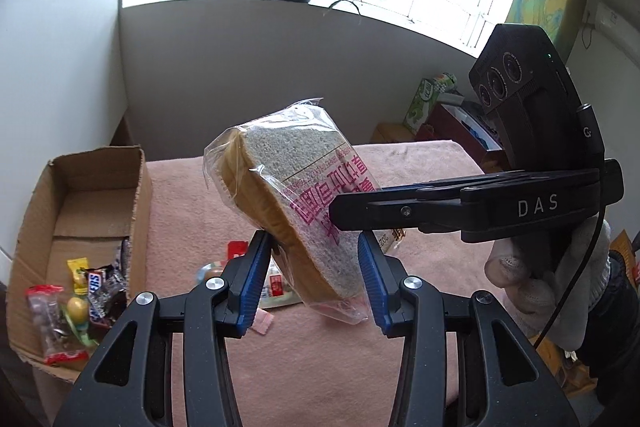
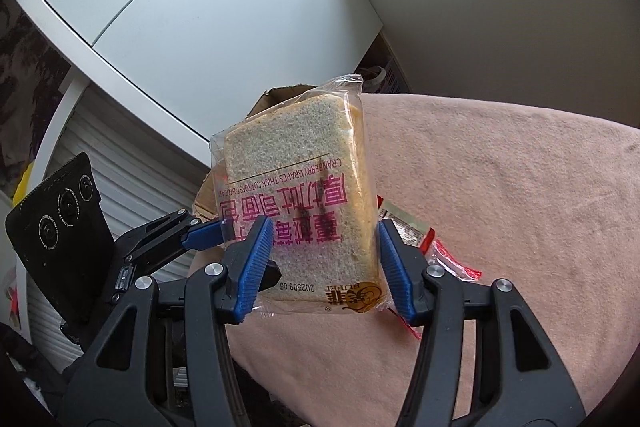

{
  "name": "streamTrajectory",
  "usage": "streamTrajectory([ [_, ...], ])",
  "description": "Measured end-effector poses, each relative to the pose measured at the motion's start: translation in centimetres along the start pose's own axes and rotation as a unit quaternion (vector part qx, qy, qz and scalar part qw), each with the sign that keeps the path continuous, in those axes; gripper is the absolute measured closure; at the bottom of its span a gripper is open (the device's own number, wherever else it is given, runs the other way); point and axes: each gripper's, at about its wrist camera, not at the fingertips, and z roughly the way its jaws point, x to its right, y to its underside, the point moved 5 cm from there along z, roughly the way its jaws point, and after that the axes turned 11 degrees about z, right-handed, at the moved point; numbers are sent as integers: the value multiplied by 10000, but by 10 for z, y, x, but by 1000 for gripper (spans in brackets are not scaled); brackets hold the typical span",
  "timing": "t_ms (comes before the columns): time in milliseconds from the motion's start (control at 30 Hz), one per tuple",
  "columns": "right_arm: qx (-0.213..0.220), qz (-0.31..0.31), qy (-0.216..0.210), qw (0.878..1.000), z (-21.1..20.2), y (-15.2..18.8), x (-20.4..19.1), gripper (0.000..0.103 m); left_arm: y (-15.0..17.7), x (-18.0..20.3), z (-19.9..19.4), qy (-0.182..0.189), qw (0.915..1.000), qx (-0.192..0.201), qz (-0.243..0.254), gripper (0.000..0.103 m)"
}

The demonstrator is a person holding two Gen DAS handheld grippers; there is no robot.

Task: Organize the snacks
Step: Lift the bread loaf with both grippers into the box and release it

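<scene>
A clear packet of thick-cut toast bread (image 1: 288,179) with pink print hangs tilted in the air above the pink-covered table (image 1: 320,367). My left gripper (image 1: 314,283) is shut on its lower corner, blue pads pressing both sides. My right gripper (image 1: 340,205), held by a gloved hand (image 1: 532,287), comes in from the right and clamps the same packet. In the right wrist view the bread packet (image 2: 296,179) stands between the pads of the right gripper (image 2: 326,259). A blue finger (image 2: 200,233) of the left gripper touches the packet's left edge.
An open cardboard box (image 1: 138,187) at the left holds several wrapped candies and bars (image 1: 80,291). Other snack packets (image 1: 276,287) lie on the cloth under the bread, one red and white (image 2: 420,231). A green carton (image 1: 424,99) stands beyond the table's far right.
</scene>
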Motion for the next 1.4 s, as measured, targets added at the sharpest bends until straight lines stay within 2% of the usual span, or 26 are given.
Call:
streamTrajectory([
  [333,-270,-432,-108,9986,59,-21,-62,47,13,-58,-33,-432,9982,186,-371,60],
  [600,-493,-650,-238,9964,112,-35,-96,47,28,-116,-53,-722,9943,234,-750,60],
  [867,-679,-678,-213,9952,157,-47,-107,47,39,-154,-43,-939,9901,76,-1045,60],
  [1233,-740,-677,-52,9949,191,-62,-108,47,42,-175,-23,-1253,9847,-4,-1212,58],
  [1333,-688,-723,169,9949,193,-65,-106,46,42,-178,-16,-1551,9815,-120,-1117,59],
  [1400,-635,-749,329,9946,194,-68,-102,46,44,-180,-15,-1580,9805,-115,-1168,59],
])
